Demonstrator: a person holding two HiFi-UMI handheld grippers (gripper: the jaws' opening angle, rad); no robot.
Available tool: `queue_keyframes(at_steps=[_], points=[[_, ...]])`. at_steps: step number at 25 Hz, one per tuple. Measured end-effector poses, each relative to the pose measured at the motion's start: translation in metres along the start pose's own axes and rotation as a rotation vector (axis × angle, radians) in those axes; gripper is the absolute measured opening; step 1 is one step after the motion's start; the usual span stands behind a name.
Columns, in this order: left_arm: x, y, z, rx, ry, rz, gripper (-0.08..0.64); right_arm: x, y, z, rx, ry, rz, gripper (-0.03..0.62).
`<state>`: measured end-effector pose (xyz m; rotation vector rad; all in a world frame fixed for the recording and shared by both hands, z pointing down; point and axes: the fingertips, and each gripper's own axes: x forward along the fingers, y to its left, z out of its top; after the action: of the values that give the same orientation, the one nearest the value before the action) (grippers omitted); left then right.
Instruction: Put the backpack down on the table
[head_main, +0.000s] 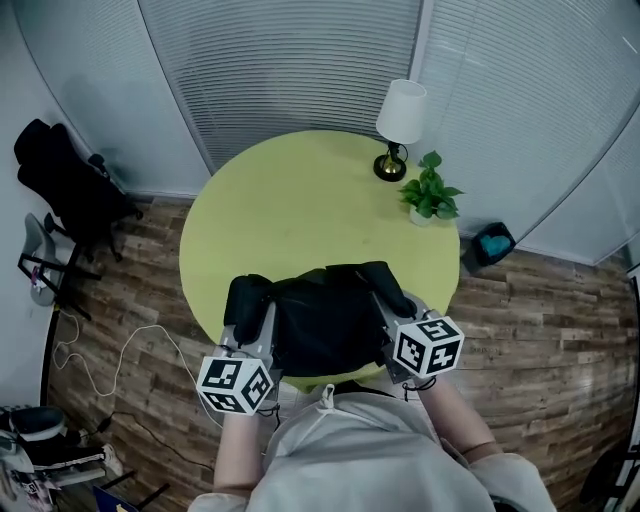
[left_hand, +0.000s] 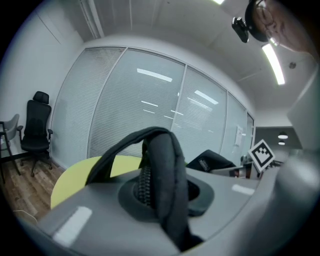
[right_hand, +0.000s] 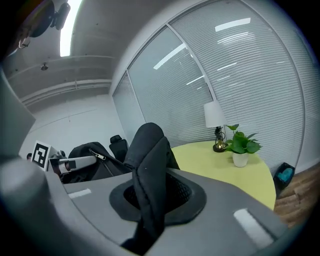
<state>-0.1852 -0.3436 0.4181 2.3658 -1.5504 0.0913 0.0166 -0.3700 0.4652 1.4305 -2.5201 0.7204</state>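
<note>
In the head view a round yellow-green table (head_main: 300, 210) stands on a wooden floor (head_main: 540, 330). The black backpack (head_main: 320, 320) is at the near edge of the table, between the two grippers. Part of it is over the edge, toward the person. I cannot tell whether it already rests on the top. The left gripper (head_main: 252, 325) reaches to the left strap (head_main: 248, 298) and the right gripper (head_main: 388, 312) to the right strap (head_main: 388, 282). At the far right edge of the table stand a lamp (head_main: 400, 125) with a white shade and, just beside it, a small green plant (head_main: 430, 192). A black office chair (head_main: 70, 185) is on the floor at the far left, well apart from the table, and a white cable (head_main: 110, 350) lies on the floor.

In the left gripper view the jaws are clenched on the left strap (left_hand: 162, 170), which goes up between them in an arch, with a zipper on its side. Behind it are the edge of the table (left_hand: 75, 177), the body of the backpack (left_hand: 210, 161) and the marker cube (left_hand: 262, 154) of the right gripper. The office chair (left_hand: 36, 130) is at the left, before the blinds (left_hand: 140, 115).

In the right gripper view the jaws are also clenched, here on the right strap (right_hand: 147, 175), which stands up folded between them. The body of the backpack (right_hand: 90, 160) is at the left. The lamp (right_hand: 215, 117) and the plant (right_hand: 241, 145) are at the far edge of the table (right_hand: 225, 170).
</note>
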Motion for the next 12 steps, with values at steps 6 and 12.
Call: queue_keyframes(at_steps=[6, 12], points=[[0.073, 0.01, 0.012, -0.004, 0.002, 0.035, 0.035, 0.054, -0.05, 0.035, -0.016, 0.022, 0.03, 0.037], [0.129, 0.031, 0.017, -0.011, 0.009, 0.061, 0.035, 0.104, -0.083, 0.056, -0.026, 0.047, 0.054, 0.037]])
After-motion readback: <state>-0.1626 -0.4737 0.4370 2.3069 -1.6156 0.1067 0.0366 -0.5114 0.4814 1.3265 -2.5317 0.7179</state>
